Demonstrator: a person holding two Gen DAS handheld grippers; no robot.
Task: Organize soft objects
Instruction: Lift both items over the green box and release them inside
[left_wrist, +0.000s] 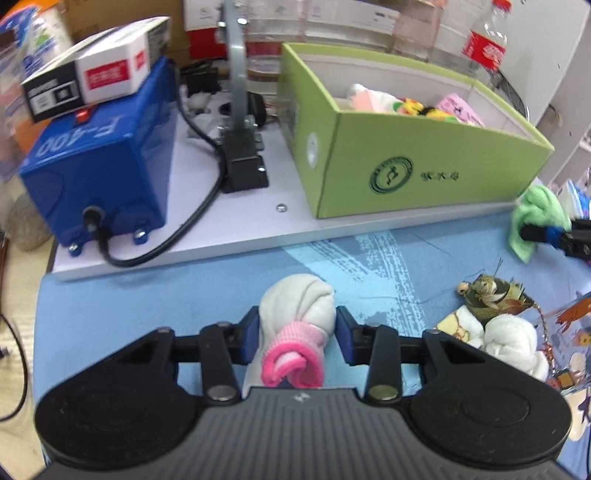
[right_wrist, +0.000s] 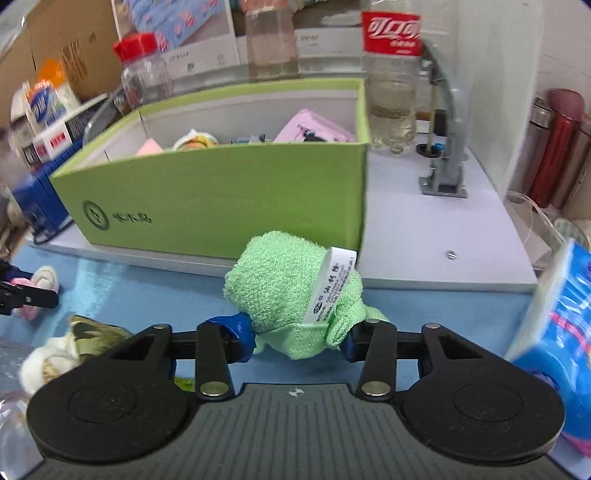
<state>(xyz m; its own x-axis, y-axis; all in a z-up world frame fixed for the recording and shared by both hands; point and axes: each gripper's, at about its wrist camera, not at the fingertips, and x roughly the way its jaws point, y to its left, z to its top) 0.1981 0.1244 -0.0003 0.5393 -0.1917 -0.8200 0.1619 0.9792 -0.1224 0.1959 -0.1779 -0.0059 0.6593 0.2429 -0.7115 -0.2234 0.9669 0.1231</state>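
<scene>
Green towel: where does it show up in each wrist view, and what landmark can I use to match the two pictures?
Left wrist view: the green towel is at the far right edge, held by the right gripper, just off the near corner of the green box.
Right wrist view: the green towel is centre frame, clamped in the right gripper, in front of the green box.
Shared landmark: the green box, with its round logo facing both cameras.

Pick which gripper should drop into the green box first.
Right, likely. The right gripper holds the green towel close to the green box; the left gripper with the rolled sock sits farther back.
</scene>
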